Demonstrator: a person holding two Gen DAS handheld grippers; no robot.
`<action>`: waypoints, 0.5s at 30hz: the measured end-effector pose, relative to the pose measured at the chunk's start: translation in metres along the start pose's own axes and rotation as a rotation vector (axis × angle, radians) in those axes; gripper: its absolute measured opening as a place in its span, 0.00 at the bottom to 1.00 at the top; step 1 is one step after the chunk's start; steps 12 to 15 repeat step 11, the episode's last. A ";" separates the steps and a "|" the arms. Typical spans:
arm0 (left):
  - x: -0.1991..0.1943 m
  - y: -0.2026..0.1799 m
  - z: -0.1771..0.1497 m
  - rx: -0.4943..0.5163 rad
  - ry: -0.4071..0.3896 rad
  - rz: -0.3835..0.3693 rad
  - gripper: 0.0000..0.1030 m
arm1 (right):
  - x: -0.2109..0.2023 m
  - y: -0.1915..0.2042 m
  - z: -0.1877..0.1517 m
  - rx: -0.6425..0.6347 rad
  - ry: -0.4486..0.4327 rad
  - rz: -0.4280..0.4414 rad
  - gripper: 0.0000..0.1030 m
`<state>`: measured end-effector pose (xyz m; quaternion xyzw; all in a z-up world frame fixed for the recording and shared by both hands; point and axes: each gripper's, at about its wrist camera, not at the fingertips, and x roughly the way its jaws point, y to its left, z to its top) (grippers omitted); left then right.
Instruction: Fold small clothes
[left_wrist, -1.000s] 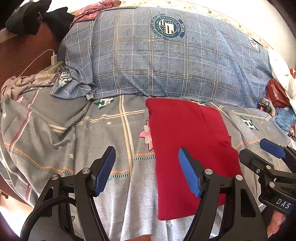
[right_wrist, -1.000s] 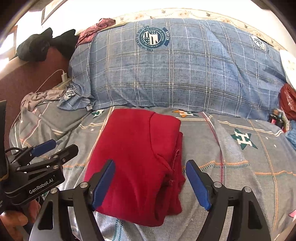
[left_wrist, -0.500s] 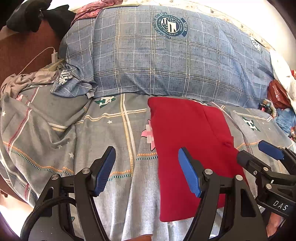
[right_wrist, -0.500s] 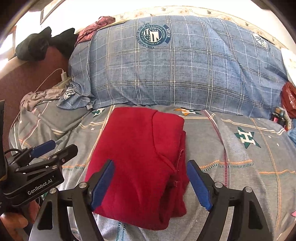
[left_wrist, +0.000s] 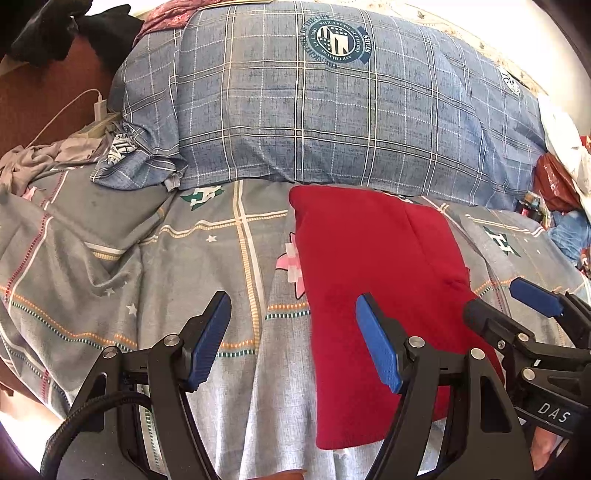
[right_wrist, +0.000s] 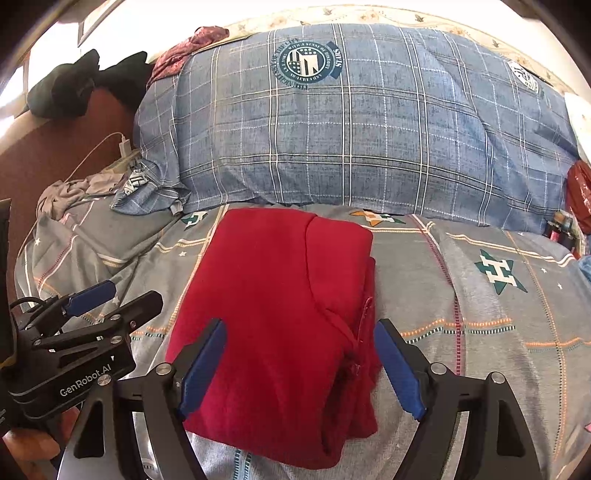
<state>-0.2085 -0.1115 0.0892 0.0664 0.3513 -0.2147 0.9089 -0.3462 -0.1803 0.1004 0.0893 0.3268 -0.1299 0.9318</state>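
Right wrist view gives us the red garment (right_wrist: 280, 325) lying folded into a thick, narrow bundle on the grey patterned bed sheet (right_wrist: 480, 332), just in front of the blue plaid duvet (right_wrist: 351, 147). Our right tool (right_wrist: 301, 363) hovers over its near end with jaws spread and nothing between the pads. Our left tool (left_wrist: 291, 341) stands just beside the garment's left edge, jaws apart and empty, over bare sheet.

We judge the garment soft, knit-like and light, several layers deep, so it should sag and slide apart if lifted by one corner. The right side shows loose stacked edges and a seam. We would pinch through all layers at the near corners, one tool on each.
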 end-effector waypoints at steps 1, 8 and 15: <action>0.001 0.000 0.000 0.003 -0.001 -0.001 0.69 | 0.001 0.000 0.000 0.002 0.003 -0.001 0.77; 0.008 -0.004 0.005 0.015 -0.018 -0.029 0.69 | 0.012 -0.004 0.002 0.006 0.020 -0.001 0.77; 0.016 0.002 0.011 0.010 -0.007 -0.035 0.69 | 0.015 -0.011 0.005 0.008 0.017 -0.015 0.77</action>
